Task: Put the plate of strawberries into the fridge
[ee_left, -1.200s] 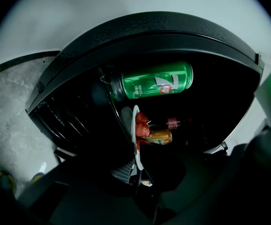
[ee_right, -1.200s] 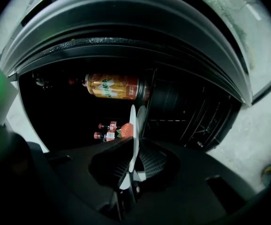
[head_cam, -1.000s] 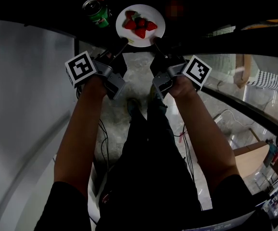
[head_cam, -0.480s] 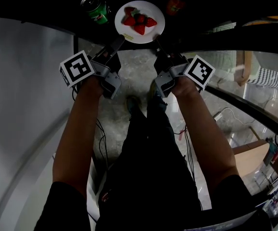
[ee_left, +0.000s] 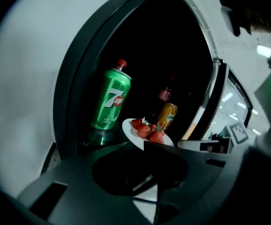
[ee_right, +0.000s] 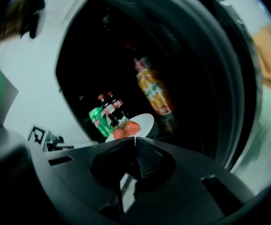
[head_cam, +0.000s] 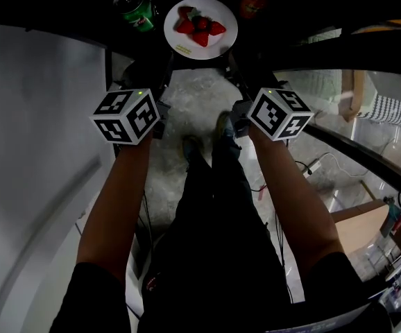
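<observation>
The white plate [head_cam: 218, 39] carries several strawberries [head_cam: 199, 28] and sits in the dark fridge opening at the top of the head view. My left gripper [head_cam: 167, 66] is shut on the plate's left rim and my right gripper [head_cam: 234, 66] on its right rim. Both sets of jaws are dim against the dark interior. In the left gripper view the plate [ee_left: 133, 134] with the strawberries [ee_left: 149, 132] lies just past the closed tips of the left gripper [ee_left: 145, 144]. In the right gripper view the plate [ee_right: 144, 122] sits at the tips of the right gripper [ee_right: 134, 138].
A green soda can [head_cam: 137, 10] stands left of the plate inside the fridge [ee_left: 74, 125]. An orange drink bottle [ee_right: 153, 93] and dark red-capped bottles [ee_right: 109, 105] stand behind it. The open fridge door [head_cam: 41, 137] is at the left. A glass panel [head_cam: 339, 109] is at the right.
Both grippers have pushed forward and tilted, so their marker cubes now face up. The plate has moved a little deeper into the fridge, still held on both sides.
</observation>
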Demonstrator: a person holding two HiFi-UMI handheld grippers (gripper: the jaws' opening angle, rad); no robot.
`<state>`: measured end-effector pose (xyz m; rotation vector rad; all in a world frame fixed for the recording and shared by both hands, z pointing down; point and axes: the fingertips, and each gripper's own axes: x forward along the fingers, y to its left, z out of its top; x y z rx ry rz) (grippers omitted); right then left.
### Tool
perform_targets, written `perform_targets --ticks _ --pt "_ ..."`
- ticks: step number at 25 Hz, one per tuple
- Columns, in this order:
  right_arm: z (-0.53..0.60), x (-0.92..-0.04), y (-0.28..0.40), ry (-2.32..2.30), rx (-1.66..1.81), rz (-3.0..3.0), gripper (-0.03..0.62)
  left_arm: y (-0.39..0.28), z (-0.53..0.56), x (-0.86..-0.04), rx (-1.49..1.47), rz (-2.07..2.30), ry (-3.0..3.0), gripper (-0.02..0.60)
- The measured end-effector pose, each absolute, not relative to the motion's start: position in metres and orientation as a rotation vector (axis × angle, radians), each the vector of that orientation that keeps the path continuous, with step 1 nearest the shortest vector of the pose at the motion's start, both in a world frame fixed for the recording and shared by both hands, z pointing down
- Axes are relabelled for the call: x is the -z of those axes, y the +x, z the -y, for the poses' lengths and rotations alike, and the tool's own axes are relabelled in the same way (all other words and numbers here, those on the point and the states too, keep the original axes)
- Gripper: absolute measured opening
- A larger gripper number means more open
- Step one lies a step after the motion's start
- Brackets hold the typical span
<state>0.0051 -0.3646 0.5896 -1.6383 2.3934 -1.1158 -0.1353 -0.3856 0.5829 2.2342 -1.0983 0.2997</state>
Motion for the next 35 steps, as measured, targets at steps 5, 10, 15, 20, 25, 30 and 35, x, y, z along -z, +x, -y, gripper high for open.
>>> perform_targets --ticks 5,10,15,20,25,30,35 --pt "0.36 -0.589 -0.007 -1.704 0.905 -2.623 0.005 -0.13 0.381 -0.575 -0.416 1.197 2.427 0.029" --pt "0.358 -0.594 -0.014 -1.709 0.87 -2.674 0.005 -0.121 0.377 -0.576 -0.472 1.175 2.515 0.006" --pt "0.359 -0.596 -0.015 -1.713 0.859 -2.687 0.005 -0.115 0.377 -0.583 -0.491 1.136 2.512 0.006" --pt "0.363 -0.597 -0.013 -1.705 0.87 -2.678 0.006 -0.111 0.381 -0.585 -0.481 1.125 2.492 0.006" --pt "0.369 -0.597 -0.012 -1.704 0.868 -2.675 0.006 -0.11 0.386 -0.585 -0.488 1.122 2.49 0.006" --pt "0.376 -0.593 -0.012 -1.698 0.858 -2.683 0.006 -0.109 0.393 -0.584 -0.49 1.13 2.486 0.006" --pt "0.385 -0.59 -0.013 -1.691 0.854 -2.686 0.006 -0.106 0.401 -0.583 -0.484 1.131 2.482 0.006"
